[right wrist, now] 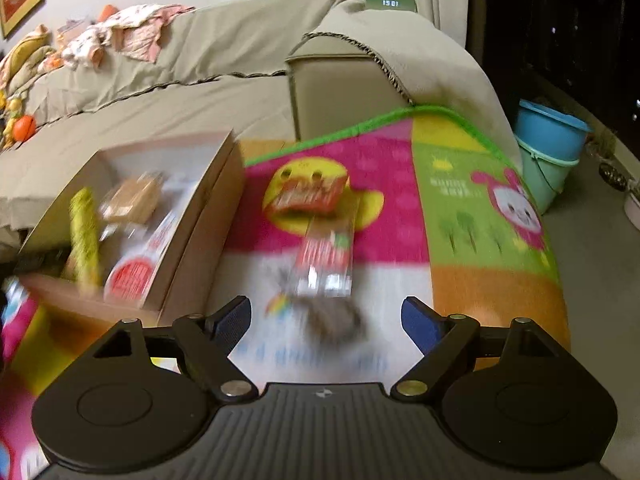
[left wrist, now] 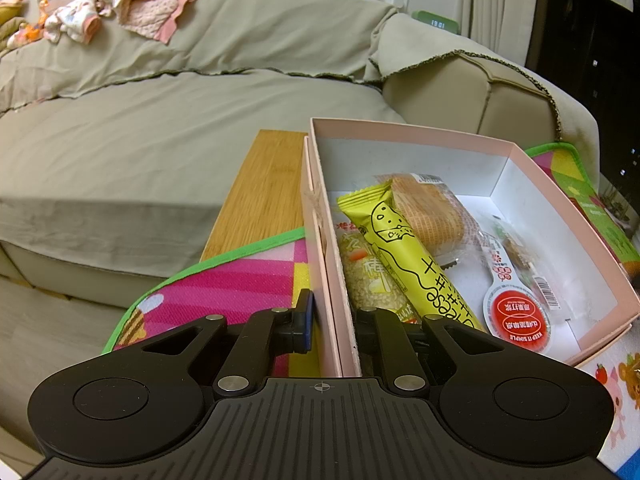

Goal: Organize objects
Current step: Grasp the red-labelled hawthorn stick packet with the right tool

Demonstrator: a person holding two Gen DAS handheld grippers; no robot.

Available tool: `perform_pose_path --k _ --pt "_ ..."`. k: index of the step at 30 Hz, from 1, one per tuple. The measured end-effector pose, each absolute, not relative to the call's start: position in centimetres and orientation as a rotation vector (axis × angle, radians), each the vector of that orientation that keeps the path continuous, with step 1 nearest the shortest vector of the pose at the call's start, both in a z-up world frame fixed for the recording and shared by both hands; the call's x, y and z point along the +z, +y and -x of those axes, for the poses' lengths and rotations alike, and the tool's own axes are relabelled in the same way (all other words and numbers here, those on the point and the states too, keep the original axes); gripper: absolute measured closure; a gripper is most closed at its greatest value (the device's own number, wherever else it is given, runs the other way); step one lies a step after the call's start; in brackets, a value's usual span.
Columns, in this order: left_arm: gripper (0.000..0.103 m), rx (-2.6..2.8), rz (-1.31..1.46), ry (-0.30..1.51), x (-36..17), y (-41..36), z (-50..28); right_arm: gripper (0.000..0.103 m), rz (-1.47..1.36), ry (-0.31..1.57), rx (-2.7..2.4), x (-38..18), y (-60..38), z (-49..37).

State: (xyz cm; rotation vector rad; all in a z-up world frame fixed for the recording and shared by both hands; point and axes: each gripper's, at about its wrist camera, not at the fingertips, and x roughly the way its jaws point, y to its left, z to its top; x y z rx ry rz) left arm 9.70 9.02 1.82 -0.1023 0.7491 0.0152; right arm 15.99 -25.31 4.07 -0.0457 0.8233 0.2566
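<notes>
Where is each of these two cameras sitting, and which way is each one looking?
Left wrist: on the left gripper, looking down along its fingers, shut on the wall of the pink box of snacks.
Right wrist: on the right gripper, jaws open, looking down at snack packets on the mat; blurred.
Shared: box, mat, sofa, clock.

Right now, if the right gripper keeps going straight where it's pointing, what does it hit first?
Probably the dark packet lying on the mat, just ahead of the open right gripper; the red snack pack lies beyond it. The picture is blurred, so depth is uncertain.
</notes>
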Motion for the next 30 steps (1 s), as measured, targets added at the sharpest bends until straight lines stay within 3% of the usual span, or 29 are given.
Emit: perform_pose_path --k 11,14,16,30 --pt "0.09 0.013 0.101 0.749 1.8 9.0 -9.7 0.03 0.086 0.904 0.177 1.0 -22.4 -25.0" --pt "0.09 0.013 0.102 0.749 1.7 8.9 -9.7 0.04 0.091 0.919 0.182 0.4 -22.2 -25.4" --pt "0.09 0.013 0.102 0.749 1.7 8.9 -9.7 0.066 0.104 0.918 0.213 0.7 -22.2 -25.2" --pt "0.09 0.013 0.101 0.749 1.7 8.9 -9.7 0.067 0.05 0.904 0.263 3.2 -25.5 -18.9"
